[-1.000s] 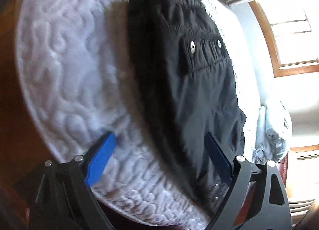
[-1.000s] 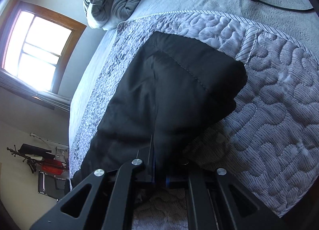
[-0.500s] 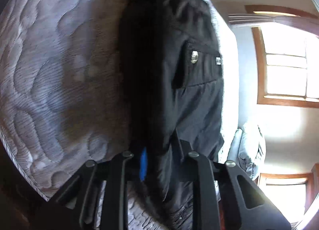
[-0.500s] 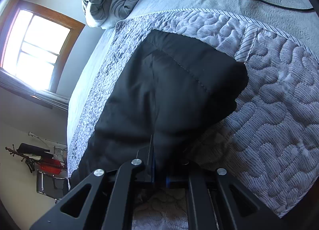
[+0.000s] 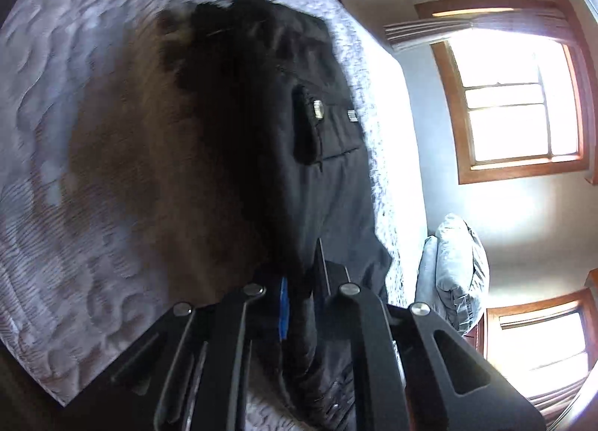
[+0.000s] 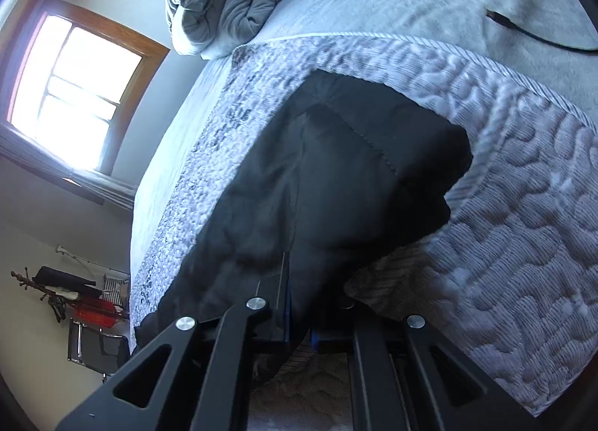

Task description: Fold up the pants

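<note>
Black pants (image 5: 329, 184) lie on a quilted bed (image 5: 74, 244), both the left gripper (image 5: 299, 304) and right gripper (image 6: 299, 322) with fingers clamped on fabric at the near edge, where a thin pinch could slip mid-fold, though open quilt lies beyond.

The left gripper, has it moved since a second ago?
Yes. The left gripper came in from the quilt onto the pants edge, jaws closing, with black cloth between them.
</note>
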Tool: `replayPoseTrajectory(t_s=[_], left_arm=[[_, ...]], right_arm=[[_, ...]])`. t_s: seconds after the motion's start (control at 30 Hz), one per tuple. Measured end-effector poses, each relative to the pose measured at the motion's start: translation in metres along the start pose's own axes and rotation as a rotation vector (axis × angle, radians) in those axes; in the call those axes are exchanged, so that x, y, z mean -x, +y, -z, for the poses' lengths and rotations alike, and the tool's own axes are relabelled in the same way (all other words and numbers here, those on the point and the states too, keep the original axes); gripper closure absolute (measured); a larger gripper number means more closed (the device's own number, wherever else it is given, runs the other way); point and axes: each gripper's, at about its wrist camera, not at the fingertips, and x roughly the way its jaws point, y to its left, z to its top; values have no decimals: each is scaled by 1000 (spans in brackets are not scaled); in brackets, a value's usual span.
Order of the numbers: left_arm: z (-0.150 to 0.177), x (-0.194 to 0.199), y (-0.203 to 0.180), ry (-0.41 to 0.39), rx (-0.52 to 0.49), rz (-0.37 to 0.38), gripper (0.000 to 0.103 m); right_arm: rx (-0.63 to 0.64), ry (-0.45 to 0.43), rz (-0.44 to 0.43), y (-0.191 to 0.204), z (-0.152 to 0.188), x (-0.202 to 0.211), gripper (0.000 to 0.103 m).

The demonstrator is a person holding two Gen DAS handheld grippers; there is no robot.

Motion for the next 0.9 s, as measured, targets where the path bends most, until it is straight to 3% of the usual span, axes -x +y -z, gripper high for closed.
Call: replayPoseTrajectory(t_s=[0.13,0.4,0.43,0.5,0.57,0.77,0.9], left_arm=[[5,3,8,24,-22,-7,95],[12,0,16,37,-29,-21,92],[13,-1,16,37,-31,-29,87],[14,3,18,36,-23,-69,65],[13,6,18,33,-6,-73,33],[13,21,23,35,-9,-84,22],[17,33,28,28,-33,-100,21]], right_arm=[[-42,-15,-24,-13,0,8,96],[-67,13,43,-18,-6,7,96],[-58,6,55,-13,-7,10,96],[-33,-16,69,-1,-8,15,96],[13,-42,92,17,-8,21,96],[227,-119,164,86,-3,34,96],[438,-153,161,151,15,37,96]])
